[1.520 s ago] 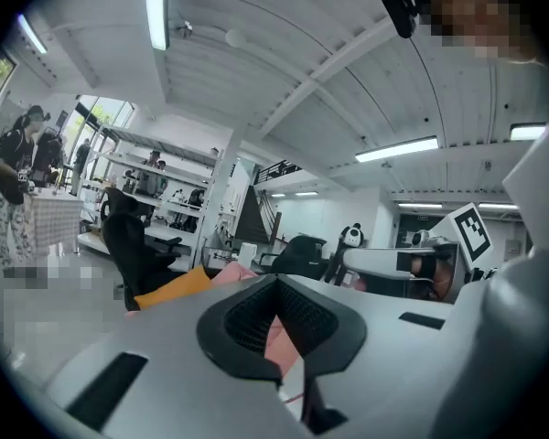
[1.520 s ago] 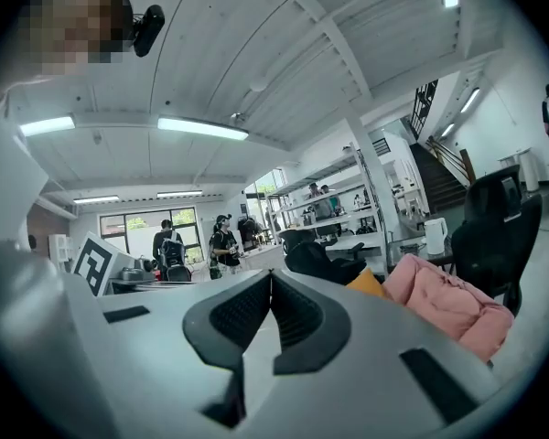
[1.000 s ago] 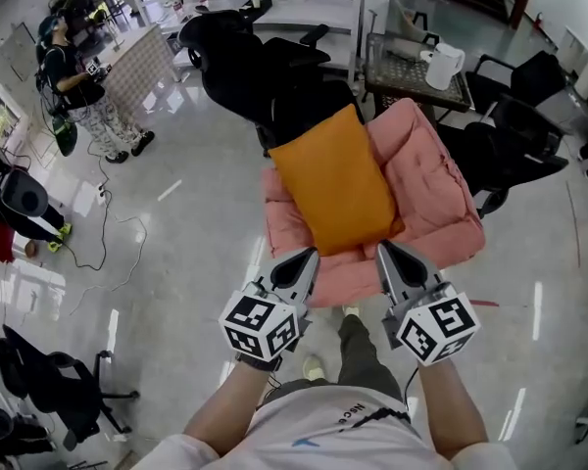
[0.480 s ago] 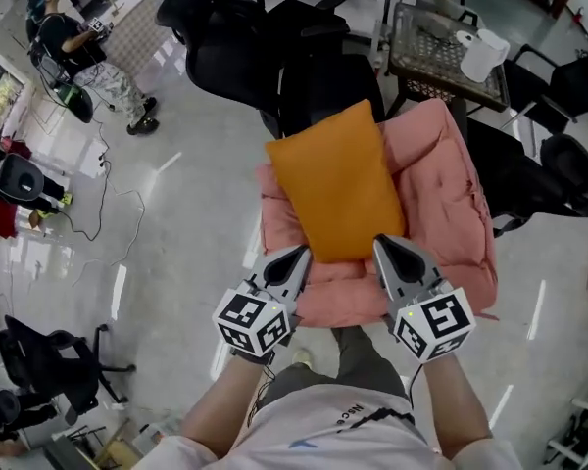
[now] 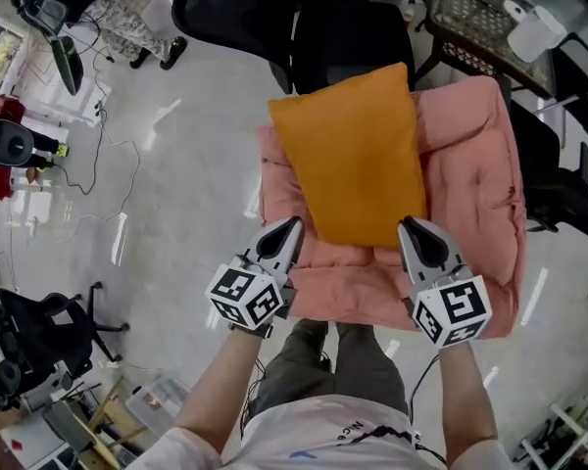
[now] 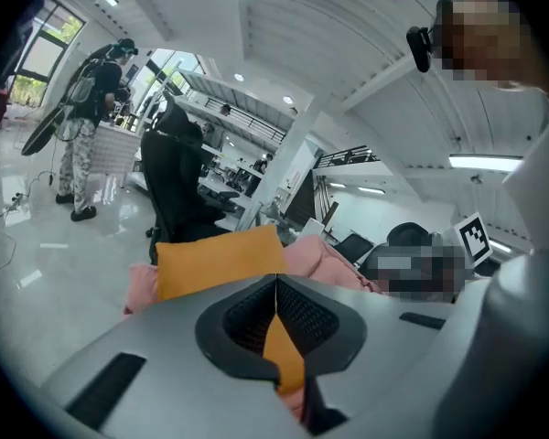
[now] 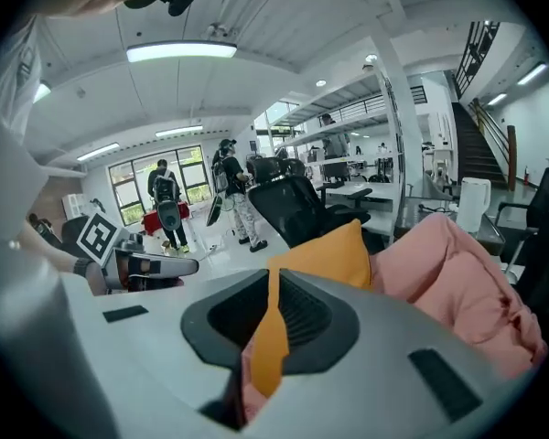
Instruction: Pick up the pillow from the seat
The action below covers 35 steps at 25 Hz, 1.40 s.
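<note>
- Head view: left gripper [image 5: 290, 225], fingers closed on nothing, tip near the front left corner of the pillow [image 5: 358, 155].
- Orange pillow lies flat on the pink seat cushion [image 5: 475, 194].
- Right gripper [image 5: 413, 227], fingers closed on nothing, tip near the front right corner.

We see a bright, evenly lit hall: ceiling strip lights [image 7: 181, 51] glare white and streak the glossy floor [image 5: 176, 179]. Shadows are soft, faint beside the pillow [image 5: 358, 155]. Both gripper views bulge fisheye-round, with dark corners.
</note>
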Available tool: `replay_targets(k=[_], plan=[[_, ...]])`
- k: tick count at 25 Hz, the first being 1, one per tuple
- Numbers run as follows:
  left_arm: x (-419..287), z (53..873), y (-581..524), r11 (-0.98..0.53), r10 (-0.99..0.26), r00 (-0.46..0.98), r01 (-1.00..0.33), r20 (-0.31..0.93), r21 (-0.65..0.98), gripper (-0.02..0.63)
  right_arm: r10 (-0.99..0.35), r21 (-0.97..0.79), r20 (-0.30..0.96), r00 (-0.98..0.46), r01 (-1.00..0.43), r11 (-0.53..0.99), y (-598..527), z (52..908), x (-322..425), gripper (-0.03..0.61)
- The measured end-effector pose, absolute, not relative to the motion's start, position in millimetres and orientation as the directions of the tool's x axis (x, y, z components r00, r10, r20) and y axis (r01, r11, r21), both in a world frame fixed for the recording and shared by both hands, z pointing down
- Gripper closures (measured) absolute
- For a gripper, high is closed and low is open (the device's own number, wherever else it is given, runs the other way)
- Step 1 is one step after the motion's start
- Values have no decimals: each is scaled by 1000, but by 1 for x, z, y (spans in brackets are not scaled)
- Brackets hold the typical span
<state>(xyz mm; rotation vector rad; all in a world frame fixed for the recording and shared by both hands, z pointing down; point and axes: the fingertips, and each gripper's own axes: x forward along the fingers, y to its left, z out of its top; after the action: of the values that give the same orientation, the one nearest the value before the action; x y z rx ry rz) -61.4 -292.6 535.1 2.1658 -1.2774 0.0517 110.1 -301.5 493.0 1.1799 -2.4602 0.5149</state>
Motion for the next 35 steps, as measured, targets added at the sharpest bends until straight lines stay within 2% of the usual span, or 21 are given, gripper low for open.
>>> replay_targets(k=[3,5,7,15,24,31,35], plan=[[-72,580,-300,-333,-762,551,-784,341,525,597,-655,-140,509,-558,-805,577,-309,532,110,557],[-76,610,-306,-322,-752,559,-773,348,547,564,-652,-124,534,-538,-813,569,-316,557,116,540],[-80,638,-311,-309,-746,562,-767,357,562,536,-653,-109,554,-516,-823,557,-324,579,121,495],[-93,731,-343,-246,-738,557,-748,381,616,420,-671,-51,604,-430,-861,506,-358,653,145,416],[-100,808,-361,-126,-754,497,-752,430,647,336,-673,17,654,-346,-882,470,-378,704,173,313],[-92,846,-374,-60,-764,474,-729,439,682,296,-674,16,672,-306,-904,427,-392,733,189,268],[-91,861,-381,-57,-761,487,-708,428,704,247,-654,-3,689,-311,-904,427,-403,754,191,244]])
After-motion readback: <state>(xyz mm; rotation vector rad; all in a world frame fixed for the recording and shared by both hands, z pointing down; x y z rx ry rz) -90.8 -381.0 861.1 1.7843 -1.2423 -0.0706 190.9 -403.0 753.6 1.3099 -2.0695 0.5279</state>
